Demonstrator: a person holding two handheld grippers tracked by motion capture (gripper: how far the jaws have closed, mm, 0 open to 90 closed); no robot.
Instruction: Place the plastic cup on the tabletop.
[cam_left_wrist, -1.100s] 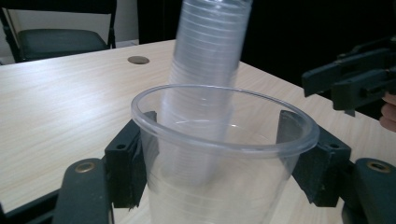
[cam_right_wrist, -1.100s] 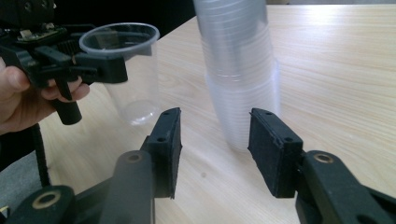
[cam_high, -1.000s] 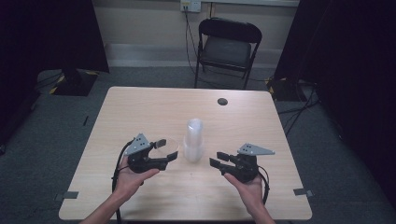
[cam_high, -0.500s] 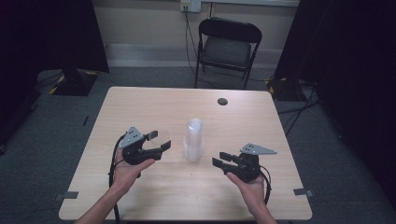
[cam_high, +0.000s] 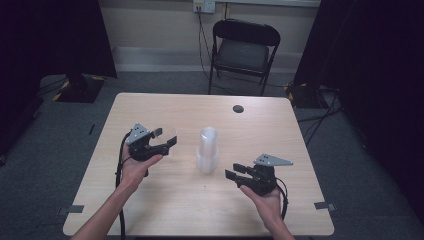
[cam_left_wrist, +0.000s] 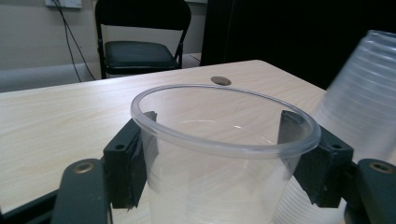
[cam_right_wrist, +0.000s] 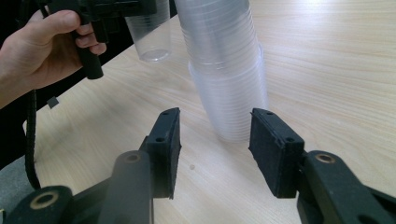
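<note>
A tall stack of clear plastic cups (cam_high: 207, 150) stands at the middle of the wooden table (cam_high: 150, 107). Left of it, my left gripper (cam_high: 167, 140) is shut on a single clear cup (cam_left_wrist: 219, 186); its pads (cam_left_wrist: 133, 158) press the cup's wall just under the rim. That cup hangs upright above the table, apart from the stack (cam_left_wrist: 364, 102). My right gripper (cam_high: 231, 171) rests right of the stack, jaws open and empty. In the right gripper view the stack (cam_right_wrist: 229, 70) stands just beyond the right gripper (cam_right_wrist: 215, 144), and the held cup (cam_right_wrist: 149, 32) shows farther off.
A black folding chair (cam_high: 243, 50) stands behind the table's far edge. A small dark round hole (cam_high: 238, 108) marks the tabletop at the far right. Cables run along the floor by the wall.
My left gripper has carried the single cup to the left and farther up the table, away from the stack. The right gripper has kept still.
</note>
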